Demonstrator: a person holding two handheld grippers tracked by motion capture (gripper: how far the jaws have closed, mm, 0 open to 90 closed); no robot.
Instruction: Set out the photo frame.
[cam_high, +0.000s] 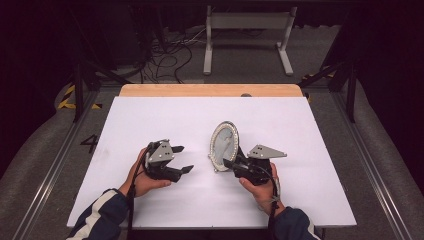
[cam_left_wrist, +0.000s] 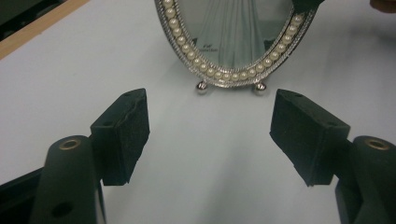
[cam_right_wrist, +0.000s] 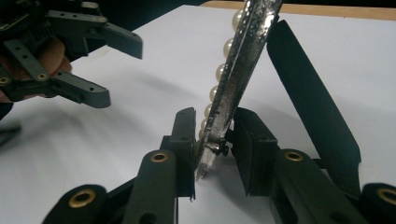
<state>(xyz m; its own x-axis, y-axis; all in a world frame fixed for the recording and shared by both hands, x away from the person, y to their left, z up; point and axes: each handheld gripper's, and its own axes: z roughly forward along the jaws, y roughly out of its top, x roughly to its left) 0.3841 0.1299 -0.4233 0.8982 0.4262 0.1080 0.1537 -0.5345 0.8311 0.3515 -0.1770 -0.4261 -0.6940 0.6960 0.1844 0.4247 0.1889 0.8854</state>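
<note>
Right gripper (cam_right_wrist: 212, 149) clamps the lower rim of an oval, pearl-edged picture frame (cam_high: 223, 145), holding it upright on the white table (cam_high: 150, 120), long axis vertical, its black back stand (cam_right_wrist: 313, 107) just beyond the jaws. Left gripper (cam_high: 182, 159) hovers beside it, jaws wide apart and empty, facing the frame's glass.

- An oval frame (cam_high: 223, 146) stands upright on the worktop (cam_high: 150, 120), near its middle.
- The right gripper (cam_high: 235, 165) sits just right of the frame, its fingers (cam_right_wrist: 184, 140) either side of the frame's edge.
- The left gripper (cam_high: 184, 159) lies left of the frame, apart from it.
</note>
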